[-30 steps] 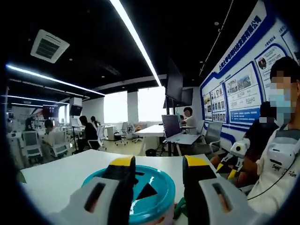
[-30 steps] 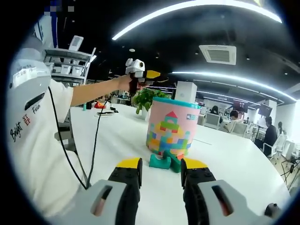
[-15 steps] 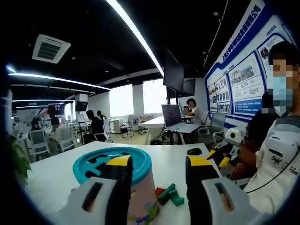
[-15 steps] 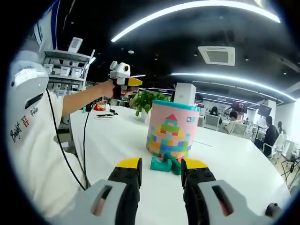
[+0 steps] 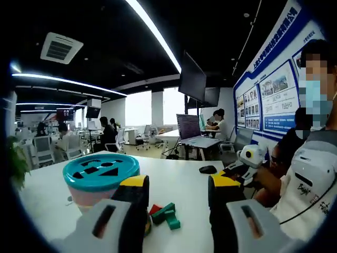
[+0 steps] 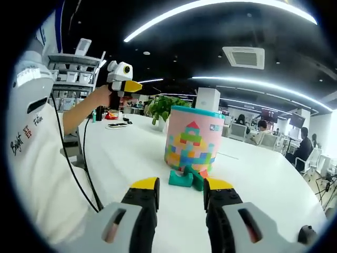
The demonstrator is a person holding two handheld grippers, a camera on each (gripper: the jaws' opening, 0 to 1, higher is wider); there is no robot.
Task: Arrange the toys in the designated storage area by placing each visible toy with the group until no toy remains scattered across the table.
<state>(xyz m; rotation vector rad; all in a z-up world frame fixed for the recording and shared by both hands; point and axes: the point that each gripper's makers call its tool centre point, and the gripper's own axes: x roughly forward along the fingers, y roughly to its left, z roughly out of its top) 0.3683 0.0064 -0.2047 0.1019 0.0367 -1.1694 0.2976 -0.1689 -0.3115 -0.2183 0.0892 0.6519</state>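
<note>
Item: tub [image 6: 191, 139], pink with a block print and a teal shape-sorter lid [image 5: 100, 171], upright on the white desk [image 6: 137, 158].
Toys: green blocks [image 6: 186, 177] and a red one [image 5: 155, 208], touching at the tub's foot, none held.
Left gripper [image 5: 176, 185]: fingers apart, empty; it has drawn back from over the lid within the last second, raised to the tub's side.
Right gripper [image 6: 180, 185]: fingers apart, empty, unmoved, just short of the blocks.
Status: toys already grouped; likely near done.
</note>
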